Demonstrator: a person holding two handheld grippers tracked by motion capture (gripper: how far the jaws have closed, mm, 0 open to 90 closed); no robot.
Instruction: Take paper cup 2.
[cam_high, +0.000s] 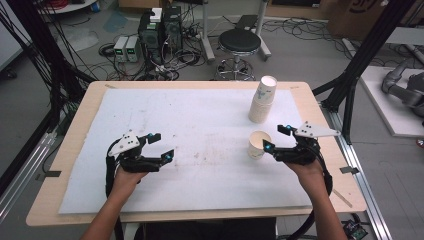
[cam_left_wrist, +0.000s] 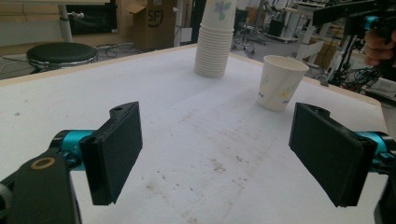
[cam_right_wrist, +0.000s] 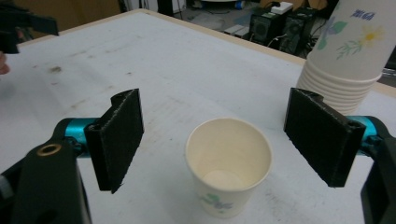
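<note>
Single paper cup (cam_high: 259, 144) stands upright and empty, right of centre in the high view, on the white mat (cam_high: 200, 120) over the counter (cam_high: 75, 130). Right gripper (cam_high: 276, 138) sits just beside it, jaws spread, cup rim between them, not touching. Cup stack (cam_high: 262, 100) stands just behind. Left gripper (cam_high: 161, 145) at lower left, jaws spread, holding nothing.

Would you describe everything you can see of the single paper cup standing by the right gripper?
The single paper cup is cream paper with a faint floral print, a rolled rim and tapered walls. It stands upright and empty on the white table cover, apart from the cup stack. The right gripper has its open jaws on either side, not touching it.
</note>
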